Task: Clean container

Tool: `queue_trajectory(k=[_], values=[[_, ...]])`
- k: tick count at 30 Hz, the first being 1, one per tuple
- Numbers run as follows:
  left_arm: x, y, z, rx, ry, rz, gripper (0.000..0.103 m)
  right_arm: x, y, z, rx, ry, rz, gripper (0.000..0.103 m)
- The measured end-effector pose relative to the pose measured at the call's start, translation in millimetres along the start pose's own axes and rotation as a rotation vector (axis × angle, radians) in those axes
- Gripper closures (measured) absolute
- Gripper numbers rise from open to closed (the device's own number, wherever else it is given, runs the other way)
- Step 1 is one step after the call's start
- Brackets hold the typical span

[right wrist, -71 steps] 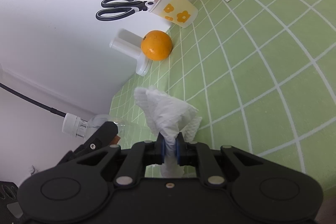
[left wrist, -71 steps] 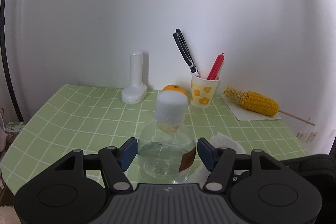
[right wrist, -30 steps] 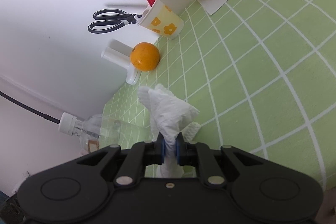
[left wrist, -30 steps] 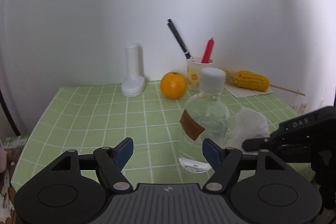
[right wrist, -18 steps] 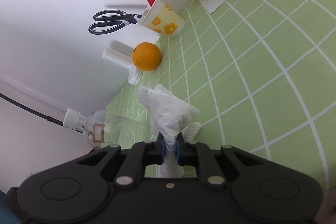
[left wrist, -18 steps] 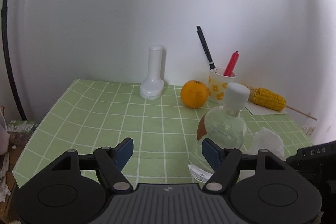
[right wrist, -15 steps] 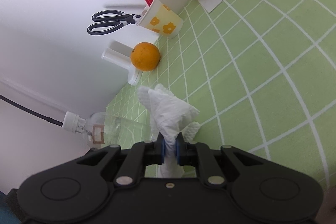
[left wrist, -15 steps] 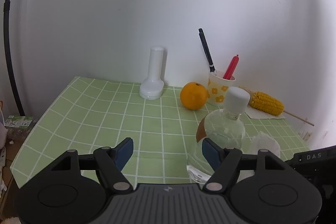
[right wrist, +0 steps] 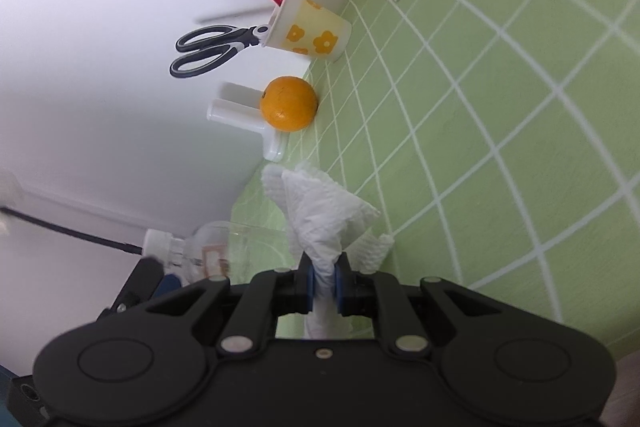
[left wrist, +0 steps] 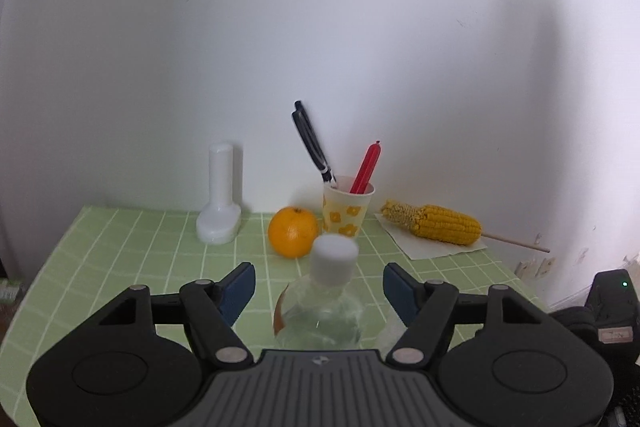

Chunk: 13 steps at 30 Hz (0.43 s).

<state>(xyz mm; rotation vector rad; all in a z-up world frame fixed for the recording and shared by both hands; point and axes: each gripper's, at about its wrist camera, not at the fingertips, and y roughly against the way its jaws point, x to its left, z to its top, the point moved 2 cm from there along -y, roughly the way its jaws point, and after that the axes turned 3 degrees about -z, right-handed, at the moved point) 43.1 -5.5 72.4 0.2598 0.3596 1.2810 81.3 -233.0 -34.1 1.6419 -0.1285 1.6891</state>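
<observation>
Bottle (left wrist: 320, 311) sits between the spread fingers of our left gripper (left wrist: 319, 285), clear plastic with a white cap, standing on the green checked table (left wrist: 132, 259); the blue pads stand apart from its sides, so we hold nothing there. Our right gripper (right wrist: 323, 287) has its jaws closed on a crumpled white paper towel (right wrist: 324, 219), which sticks out ahead of the fingertips. From the right wrist view we see the bottle low on the left, just beside the towel; whether they touch we cannot tell. Farther back by the white wall we see an orange (left wrist: 293, 232), a flowered cup (left wrist: 347, 207) holding scissors (left wrist: 312, 143) and a red stick, a white stand (left wrist: 220, 205) and a corn cob (left wrist: 436, 223) lying on a paper sheet.
</observation>
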Motion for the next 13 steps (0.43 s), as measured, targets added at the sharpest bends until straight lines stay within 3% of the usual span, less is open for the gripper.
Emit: queue_trajectory(k=[6, 10, 13], values=[[-4.6, -19.0, 8.1, 0.051, 0.008, 0.017, 0.052, -3.5, 0.6, 1.8, -0.004, -0.016, 0.024, 0.092], [-3.8, -24.9, 10.5, 0.07, 0.026, 0.017, 0.072, -7.1, 2.4, 3.8, -0.006, -0.04, 0.046, 0.092], [-3.7, -25.9, 13.1, 0.076, 0.028, 0.007, 0.074, -8.6, 2.6, 5.6, -0.002, -0.075, 0.089, 0.092]])
